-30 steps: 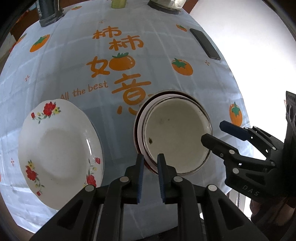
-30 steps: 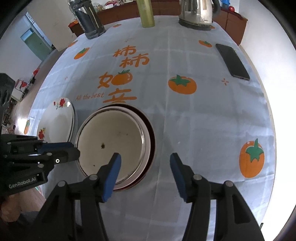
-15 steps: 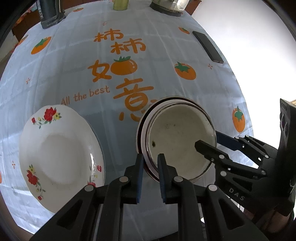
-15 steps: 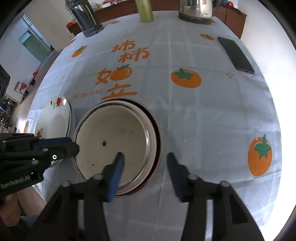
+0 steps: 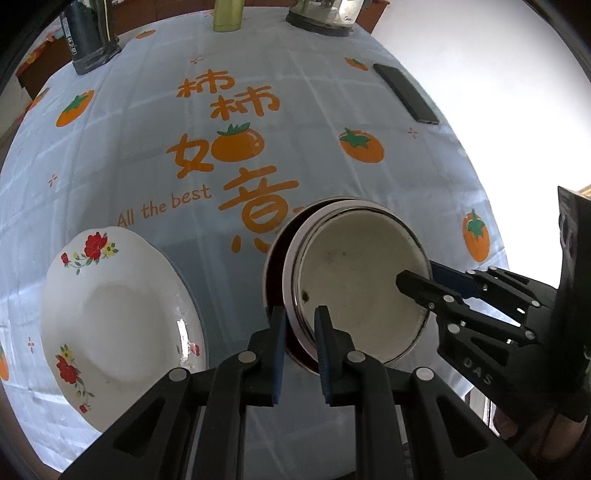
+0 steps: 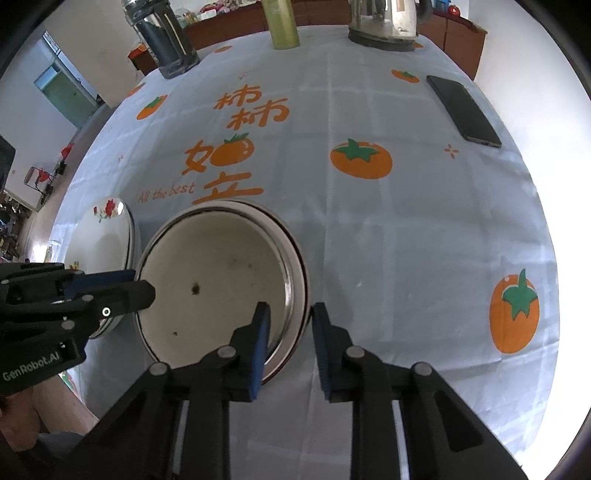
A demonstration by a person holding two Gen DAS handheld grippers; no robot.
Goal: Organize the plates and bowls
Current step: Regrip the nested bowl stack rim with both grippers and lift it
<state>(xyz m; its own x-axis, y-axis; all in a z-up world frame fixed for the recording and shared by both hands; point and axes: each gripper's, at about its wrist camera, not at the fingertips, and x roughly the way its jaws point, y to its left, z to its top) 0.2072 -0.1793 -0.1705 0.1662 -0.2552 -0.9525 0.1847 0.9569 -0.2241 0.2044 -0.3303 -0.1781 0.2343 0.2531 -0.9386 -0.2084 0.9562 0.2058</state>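
Note:
A cream enamel bowl with a metal rim sits nested in a dark red bowl on the persimmon-print tablecloth. My left gripper is shut on the near-left rim, one finger inside and one outside. It shows from the side in the right wrist view as the left gripper. My right gripper straddles the near-right rim of the cream bowl. Its jaws are closing, with the pads up against both nested rims. A white floral plate lies on the cloth left of the bowls.
A black phone lies near the table's right edge. At the far edge stand a kettle, a green bottle and a dark glass jar. The table drops off just right of the phone.
The right gripper's jaws have narrowed from wide apart to close around the bowl's rim. The left gripper kept its hold and stayed put.

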